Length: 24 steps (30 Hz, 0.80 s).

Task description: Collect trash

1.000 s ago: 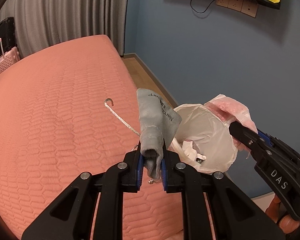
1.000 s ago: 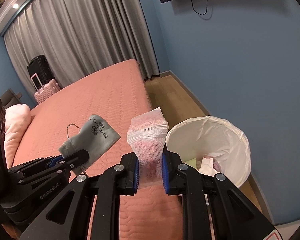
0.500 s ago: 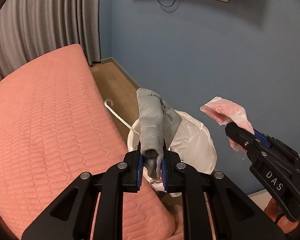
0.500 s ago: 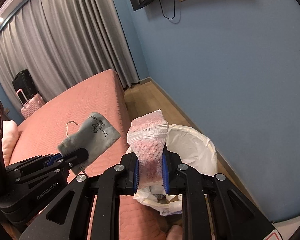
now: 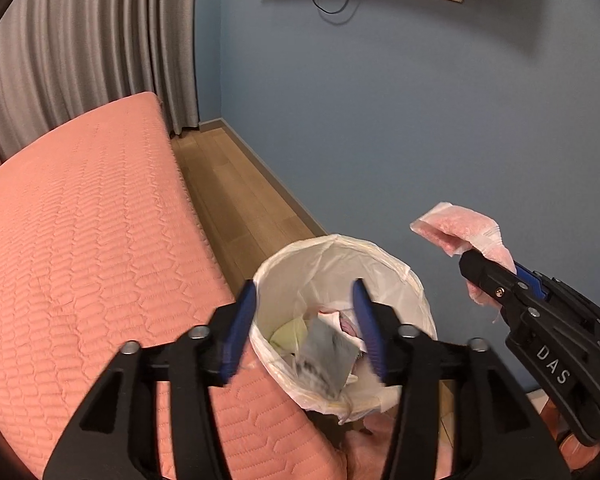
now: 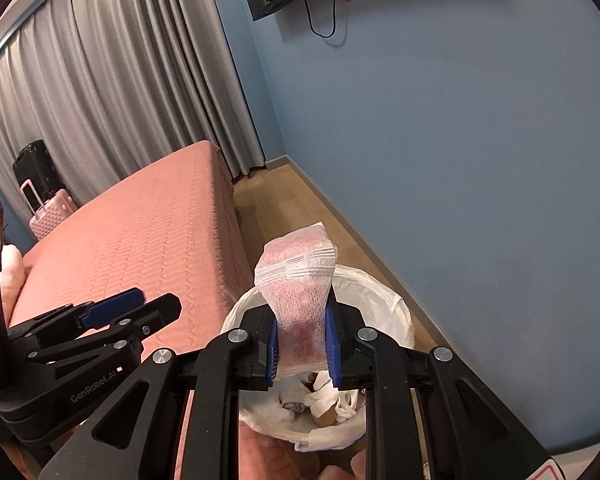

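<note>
Grey pouch (image 5: 324, 354) motion-blurred inside bin (image 5: 380, 252)

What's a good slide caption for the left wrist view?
Left tongs, just opened, drop a grey pouch into the lined bin.

Both grippers are matte black plastic frames with triangular cut-outs, round silver screw heads at the joints and blue pads lining the jaws. The left gripper (image 5: 304, 320) carries "GenRobot.AI" in grey lettering; the right gripper (image 6: 302, 350) reads "DAS" in white.
</note>
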{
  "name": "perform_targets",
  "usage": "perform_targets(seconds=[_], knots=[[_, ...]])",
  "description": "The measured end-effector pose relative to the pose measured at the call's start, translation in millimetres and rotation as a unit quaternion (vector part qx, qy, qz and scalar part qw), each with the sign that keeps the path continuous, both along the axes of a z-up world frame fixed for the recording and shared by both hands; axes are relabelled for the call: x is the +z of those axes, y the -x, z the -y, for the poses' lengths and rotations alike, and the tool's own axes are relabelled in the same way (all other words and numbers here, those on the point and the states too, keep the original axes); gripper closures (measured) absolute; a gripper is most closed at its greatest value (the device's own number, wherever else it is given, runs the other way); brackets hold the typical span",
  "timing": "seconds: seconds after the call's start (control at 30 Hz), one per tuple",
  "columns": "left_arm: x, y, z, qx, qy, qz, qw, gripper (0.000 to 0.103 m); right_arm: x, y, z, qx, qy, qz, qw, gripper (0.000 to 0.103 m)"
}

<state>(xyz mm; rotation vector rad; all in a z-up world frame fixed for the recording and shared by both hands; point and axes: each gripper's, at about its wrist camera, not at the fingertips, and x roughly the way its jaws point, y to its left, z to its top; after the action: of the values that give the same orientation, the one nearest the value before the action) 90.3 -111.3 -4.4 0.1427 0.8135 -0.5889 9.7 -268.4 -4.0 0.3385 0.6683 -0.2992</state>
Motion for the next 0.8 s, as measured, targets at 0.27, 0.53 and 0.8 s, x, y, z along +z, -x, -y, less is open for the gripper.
perform_targets(seconds=[0.27, 0.53, 0.8], knots=[[0, -7, -25, 0.043, 0.007, 0.003, 0.9991, 0.036, 2, -7, -9, 0.005, -0.003, 0.011, 1.000, 0.069], [0, -8, -48, 0.069, 0.008, 0.009, 0.9976, 0.029, 5, -7, -25, 0.023, 0.001, 0.007, 1.000, 0.067], [7, 5, -66, 0.088, 0.003, 0.023, 0.9959, 0.019, 6, 7, -36, 0.042, 0.009, -0.013, 0.999, 0.062]])
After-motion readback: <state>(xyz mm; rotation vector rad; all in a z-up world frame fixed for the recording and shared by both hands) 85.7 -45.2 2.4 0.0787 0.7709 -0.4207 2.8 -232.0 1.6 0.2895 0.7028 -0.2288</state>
